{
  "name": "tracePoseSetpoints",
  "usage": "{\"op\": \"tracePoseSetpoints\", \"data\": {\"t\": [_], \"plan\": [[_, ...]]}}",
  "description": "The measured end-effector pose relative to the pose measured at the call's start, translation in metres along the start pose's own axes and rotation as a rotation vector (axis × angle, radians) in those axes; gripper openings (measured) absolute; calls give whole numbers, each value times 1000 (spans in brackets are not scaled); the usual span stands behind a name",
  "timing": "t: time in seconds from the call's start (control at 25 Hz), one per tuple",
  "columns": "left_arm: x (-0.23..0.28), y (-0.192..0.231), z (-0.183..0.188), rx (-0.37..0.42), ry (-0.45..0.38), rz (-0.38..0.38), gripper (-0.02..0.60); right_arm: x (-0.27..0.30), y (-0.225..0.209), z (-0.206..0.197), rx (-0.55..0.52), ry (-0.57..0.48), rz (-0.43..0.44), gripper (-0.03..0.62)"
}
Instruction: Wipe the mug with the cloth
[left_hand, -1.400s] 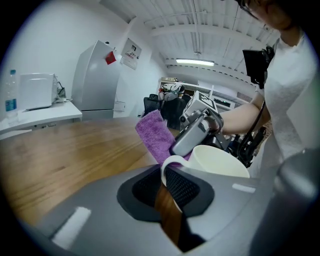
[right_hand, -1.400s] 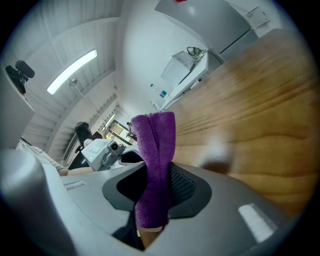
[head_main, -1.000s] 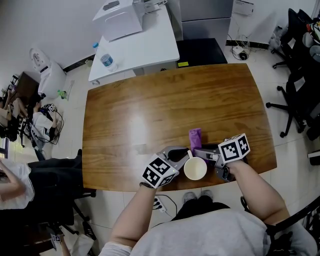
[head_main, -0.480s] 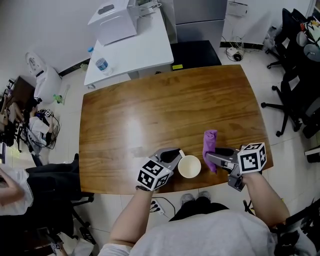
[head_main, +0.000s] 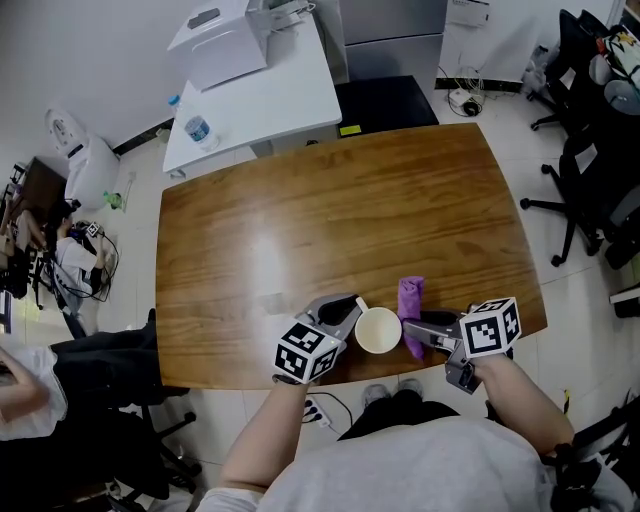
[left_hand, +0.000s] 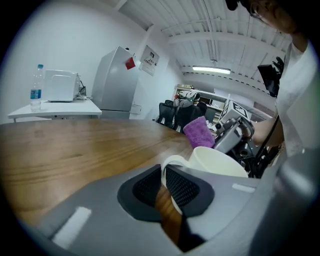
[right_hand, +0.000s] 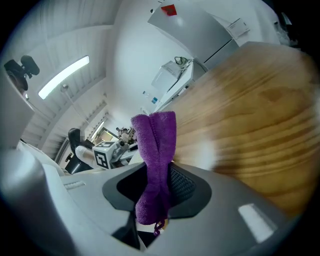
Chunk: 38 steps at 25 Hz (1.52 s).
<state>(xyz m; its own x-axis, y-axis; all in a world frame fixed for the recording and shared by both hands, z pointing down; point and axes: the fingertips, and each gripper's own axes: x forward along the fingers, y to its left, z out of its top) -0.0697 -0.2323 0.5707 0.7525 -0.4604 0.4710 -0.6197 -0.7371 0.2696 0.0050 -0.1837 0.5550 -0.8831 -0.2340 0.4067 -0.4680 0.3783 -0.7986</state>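
Observation:
A white mug (head_main: 378, 331) stands on the wooden table (head_main: 300, 220) near its front edge. My left gripper (head_main: 352, 308) is shut on the mug's handle (left_hand: 167, 162); its jaws have just been closing with the handle between them. The mug (left_hand: 215, 160) fills the lower right of the left gripper view. My right gripper (head_main: 414, 331) is shut on a folded purple cloth (head_main: 410, 300), which sticks up from the jaws (right_hand: 157, 150) just right of the mug. In the head view the cloth lies close beside the mug's right rim; whether they touch I cannot tell.
A white side table (head_main: 260, 95) with a printer and a water bottle (head_main: 195, 130) stands beyond the far edge. Office chairs (head_main: 590, 150) crowd the right side. People sit at the left (head_main: 30, 360). The table's front edge runs right under both grippers.
My right gripper swung the cloth out to the right of the mug, then brought it back in beside the rim. The mug and my left gripper stayed nearly where they were.

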Motion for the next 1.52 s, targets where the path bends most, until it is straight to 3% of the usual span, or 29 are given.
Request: {"op": "tracePoseSetpoints", "data": {"t": [0.28, 0.44, 0.8, 1.08, 1.36, 1.52], "plan": [[-1, 0, 0, -21, -15, 13, 31, 13, -31, -20, -27, 106, -176, 121], [-2, 1, -2, -27, -21, 22, 31, 15, -37, -21, -34, 125, -204, 121], [-5, 2, -3, -72, -26, 59, 32, -25, 2, -9, 28, -1, -110, 121], [-12, 1, -5, -96, -16, 140, 28, -36, 35, -25, 60, 4, -24, 121], [-15, 1, -6, -116, -33, 184, 26, -16, 28, -34, 155, 2, 26, 121], [-18, 2, -7, -128, -52, 201, 26, -3, 7, -43, 173, 37, -9, 123]]}}
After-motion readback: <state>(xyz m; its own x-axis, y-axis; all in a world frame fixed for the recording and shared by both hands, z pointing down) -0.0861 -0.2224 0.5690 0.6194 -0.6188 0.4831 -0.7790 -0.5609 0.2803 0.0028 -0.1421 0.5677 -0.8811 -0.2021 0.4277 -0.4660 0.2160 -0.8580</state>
